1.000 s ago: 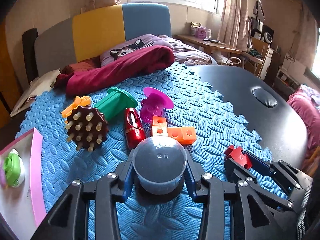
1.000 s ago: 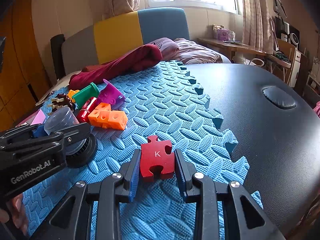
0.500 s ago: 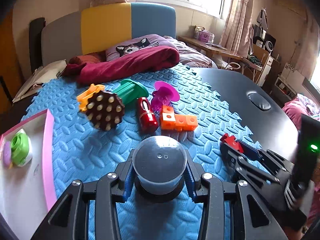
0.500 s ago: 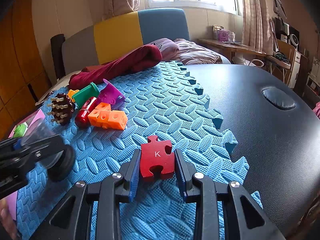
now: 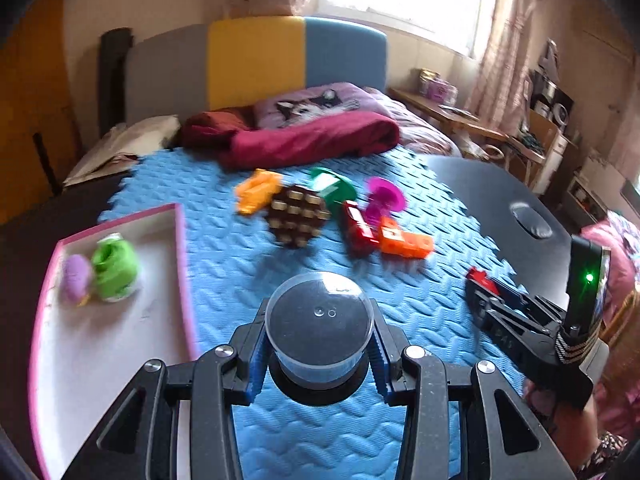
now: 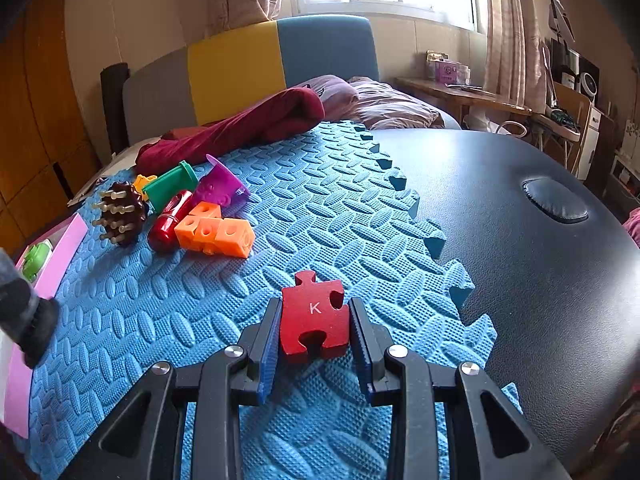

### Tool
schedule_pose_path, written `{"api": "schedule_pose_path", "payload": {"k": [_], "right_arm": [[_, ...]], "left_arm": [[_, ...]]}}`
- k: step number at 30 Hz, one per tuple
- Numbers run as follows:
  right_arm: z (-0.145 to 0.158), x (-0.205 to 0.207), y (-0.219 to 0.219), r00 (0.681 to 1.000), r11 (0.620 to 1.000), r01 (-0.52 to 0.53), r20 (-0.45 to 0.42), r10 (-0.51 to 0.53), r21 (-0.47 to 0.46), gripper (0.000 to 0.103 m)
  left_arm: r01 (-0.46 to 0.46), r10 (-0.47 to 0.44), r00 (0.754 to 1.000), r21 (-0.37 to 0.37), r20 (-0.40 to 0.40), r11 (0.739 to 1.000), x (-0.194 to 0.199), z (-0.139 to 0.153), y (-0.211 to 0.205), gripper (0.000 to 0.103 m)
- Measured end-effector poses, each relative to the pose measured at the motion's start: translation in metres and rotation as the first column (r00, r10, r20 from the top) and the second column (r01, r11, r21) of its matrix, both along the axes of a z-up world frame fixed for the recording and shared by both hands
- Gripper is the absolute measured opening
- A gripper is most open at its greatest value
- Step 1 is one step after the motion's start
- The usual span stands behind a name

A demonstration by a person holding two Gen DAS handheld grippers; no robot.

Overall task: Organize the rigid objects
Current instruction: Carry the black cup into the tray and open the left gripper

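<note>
1. Left gripper [image 5: 318,354]: jaws part-way closed, clamped on a clear plastic cup with a black base [image 5: 319,330], held above the blue foam mat [image 5: 224,248].
2. Pink-rimmed tray [image 5: 182,240] sits at the mat's left edge, just left of the cup; a green toy [image 5: 115,265] and a purple toy [image 5: 76,278] lie in its far end.
3. Right gripper [image 6: 313,334]: jaws nearly closed, gripping a red puzzle piece marked K [image 6: 314,320], low over the mat's right side near its toothed border.
4. Toy cluster mid-mat, beyond both grippers: brown peg ball [image 6: 120,212], green cylinder [image 6: 170,186], red bottle-shaped toy [image 6: 170,222], magenta piece [image 6: 218,188], orange cubes [image 6: 214,234].
5. Maroon blanket [image 5: 312,140] bounds the mat's far edge; black padded surface [image 6: 520,260] lies right of it.
</note>
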State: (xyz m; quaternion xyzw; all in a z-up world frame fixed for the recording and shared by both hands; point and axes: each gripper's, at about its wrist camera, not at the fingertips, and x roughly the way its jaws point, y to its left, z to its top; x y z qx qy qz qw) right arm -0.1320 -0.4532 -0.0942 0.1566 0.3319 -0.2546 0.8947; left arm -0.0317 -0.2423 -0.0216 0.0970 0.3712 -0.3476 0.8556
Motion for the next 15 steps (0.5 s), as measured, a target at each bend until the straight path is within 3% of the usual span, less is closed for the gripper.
{"api": "schedule_pose_path", "payload": {"k": [8, 15], "right_arm": [[0.000, 0.001, 0.001, 1.000, 1.000, 0.001, -0.006, -0.001, -0.005, 0.032], [0.000, 0.001, 0.002, 1.000, 1.000, 0.000, -0.010, 0.000, -0.009, 0.032]], "left_arm": [[-0.116, 0.116, 0.993, -0.014, 0.025, 0.993, 0.023, 0.014, 0.058, 0.043], [-0.232, 0.232, 0.973, 0.000, -0.002, 0.973, 0.056, 0.003, 0.115, 0.043]]}}
